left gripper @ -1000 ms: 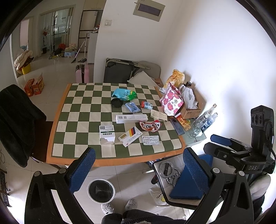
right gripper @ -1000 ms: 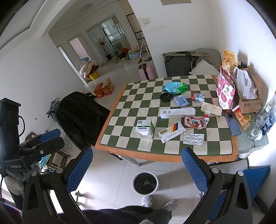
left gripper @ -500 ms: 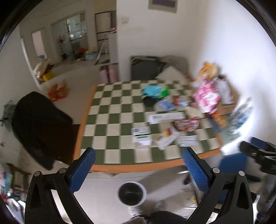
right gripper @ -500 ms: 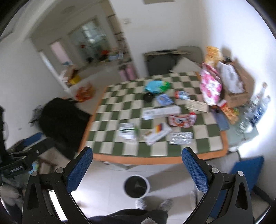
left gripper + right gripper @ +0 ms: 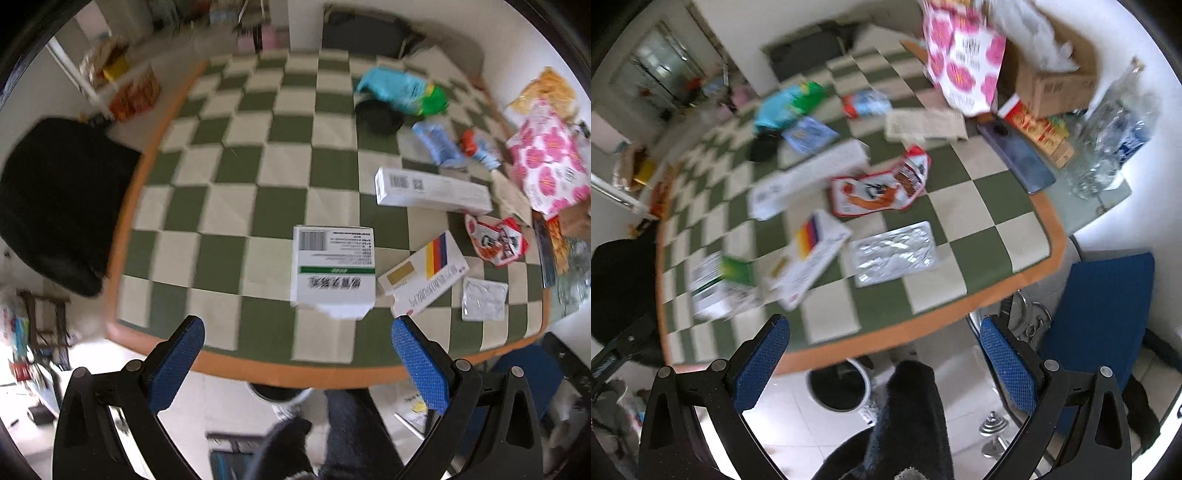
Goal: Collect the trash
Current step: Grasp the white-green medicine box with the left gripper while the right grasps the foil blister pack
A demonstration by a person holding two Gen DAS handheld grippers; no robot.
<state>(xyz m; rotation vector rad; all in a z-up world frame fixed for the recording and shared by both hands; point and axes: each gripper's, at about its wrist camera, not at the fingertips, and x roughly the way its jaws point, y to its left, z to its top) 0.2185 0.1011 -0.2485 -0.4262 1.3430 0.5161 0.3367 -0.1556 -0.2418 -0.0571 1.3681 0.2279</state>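
Ideally, the left hand-held gripper [image 5: 293,363] (jaws wide, empty) is centring on the white medicine box [image 5: 332,271] lying near the table [image 5: 229,360] edge, while the right hand-held gripper [image 5: 882,363] is hovering equally wide.

Filling most of both views: a green-and-cream checkered surface [image 5: 236,206] edged in orange. Standing on a pale tiled floor [image 5: 960,387] beside white walls [image 5: 517,48]. Sitting at its left side, a black chair [image 5: 55,199]; at its right corner, a blue seat [image 5: 1104,314]. Glowing beyond, blurred, a bright doorway [image 5: 661,70]. Resting under the near edge, a round bin [image 5: 838,387].
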